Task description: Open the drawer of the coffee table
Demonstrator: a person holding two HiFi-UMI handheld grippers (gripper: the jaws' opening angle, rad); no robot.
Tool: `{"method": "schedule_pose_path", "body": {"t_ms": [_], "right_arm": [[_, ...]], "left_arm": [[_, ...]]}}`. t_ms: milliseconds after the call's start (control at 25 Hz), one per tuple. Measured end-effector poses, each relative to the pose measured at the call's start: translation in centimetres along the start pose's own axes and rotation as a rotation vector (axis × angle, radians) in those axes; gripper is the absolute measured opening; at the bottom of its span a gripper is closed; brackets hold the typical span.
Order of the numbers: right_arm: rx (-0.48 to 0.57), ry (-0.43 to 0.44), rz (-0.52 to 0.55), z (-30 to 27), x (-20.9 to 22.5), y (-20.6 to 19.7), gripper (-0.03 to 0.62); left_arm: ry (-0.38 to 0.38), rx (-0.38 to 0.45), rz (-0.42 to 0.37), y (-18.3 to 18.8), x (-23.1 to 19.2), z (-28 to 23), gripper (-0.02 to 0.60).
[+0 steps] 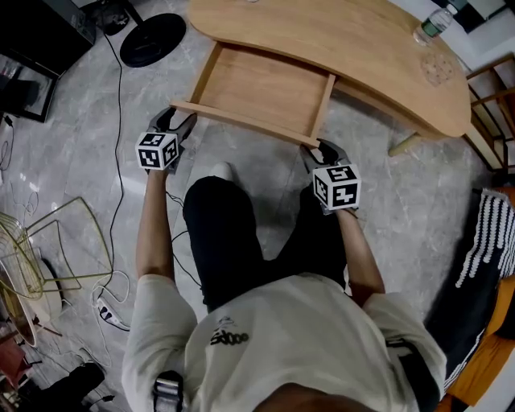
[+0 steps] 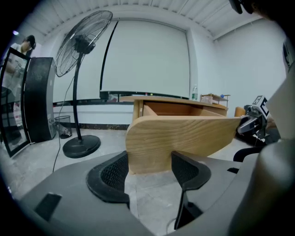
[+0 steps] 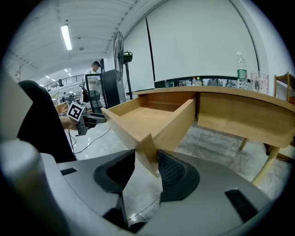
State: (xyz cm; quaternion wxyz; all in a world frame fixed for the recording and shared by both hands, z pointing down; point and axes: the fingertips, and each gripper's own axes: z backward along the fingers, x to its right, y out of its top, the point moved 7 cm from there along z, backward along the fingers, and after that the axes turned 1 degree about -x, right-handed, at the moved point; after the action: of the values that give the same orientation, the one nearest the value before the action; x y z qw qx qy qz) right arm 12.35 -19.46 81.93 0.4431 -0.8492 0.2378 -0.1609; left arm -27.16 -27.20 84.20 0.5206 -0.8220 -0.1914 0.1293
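Observation:
The light wooden coffee table (image 1: 346,48) has its drawer (image 1: 257,88) pulled out toward me, and the drawer is bare inside. My right gripper (image 1: 322,150) is at the right end of the drawer's front panel (image 1: 241,121). In the right gripper view the right gripper (image 3: 147,161) is shut on the panel's corner (image 3: 148,147), which is pinched between the pads. My left gripper (image 1: 175,121) is at the panel's left end. In the left gripper view the left gripper (image 2: 150,159) stands wide, with the panel's face (image 2: 179,138) just beyond the fingertips and nothing clamped.
A water bottle (image 1: 432,24) and a glass (image 1: 437,68) stand on the table's right end. A standing fan's base (image 1: 153,39) sits left of the table. A wire frame (image 1: 48,241) and a power strip (image 1: 113,314) lie at the left. A chair with striped cloth (image 1: 487,241) is at the right.

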Motion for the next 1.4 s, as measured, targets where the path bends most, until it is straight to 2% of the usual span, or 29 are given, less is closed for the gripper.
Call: {"method": "schedule_pose_path", "body": {"t_ms": [200, 400, 640, 720, 760, 800, 840, 960, 1040, 1120, 1280, 1400], "right_arm": [[-0.027, -0.002, 0.013, -0.8, 0.0, -1.1, 0.156], [0.0, 0.01, 0.01, -1.0, 0.0, -1.3, 0.158], [0.013, 0.125, 0.06, 0.0, 1.7, -2.0, 0.15], [-0.002, 0.128, 0.101, 0.8, 3.0, -2.5, 0.15], [-0.006, 0.1, 0.115, 1.3, 3.9, -2.7, 0.145], [-0.005, 0.054, 0.12, 1.8, 5.2, -2.8, 0.081], [0.001, 0.005, 0.117, 2.4, 6.6, -2.7, 0.049], [0.031, -0.124, 0.11, 4.1, 10.3, -1.1, 0.027], [0.061, -0.187, 0.131, 5.0, 11.7, 0.8, 0.017], [0.104, -0.221, 0.146, 5.8, 12.5, 3.1, 0.009], [0.191, -0.263, 0.198, 7.4, 12.9, 8.7, 0.006], [0.256, -0.269, 0.235, 8.3, 12.0, 12.5, 0.006]], "left_arm": [[0.011, -0.027, 0.012, -1.4, 0.1, -0.7, 0.296], [0.014, -0.034, 0.004, -1.4, -0.1, -0.7, 0.298], [0.013, -0.045, 0.057, -2.1, -0.3, 0.2, 0.285], [0.021, -0.072, 0.048, -2.9, -0.8, 1.3, 0.284], [0.034, -0.086, 0.044, -3.2, -1.2, 1.9, 0.281], [0.051, -0.094, 0.048, -3.4, -1.7, 2.6, 0.272], [0.071, -0.094, 0.057, -3.4, -2.3, 3.4, 0.256], [0.151, -0.06, 0.061, -1.8, -4.2, 5.4, 0.178], [0.212, -0.019, 0.027, 0.1, -5.1, 6.8, 0.106], [0.249, 0.034, -0.012, 2.6, -5.3, 8.0, 0.061], [0.247, 0.113, -0.126, 8.4, -4.0, 8.8, 0.023], [0.207, 0.172, -0.194, 12.3, -2.1, 9.1, 0.018]]}}
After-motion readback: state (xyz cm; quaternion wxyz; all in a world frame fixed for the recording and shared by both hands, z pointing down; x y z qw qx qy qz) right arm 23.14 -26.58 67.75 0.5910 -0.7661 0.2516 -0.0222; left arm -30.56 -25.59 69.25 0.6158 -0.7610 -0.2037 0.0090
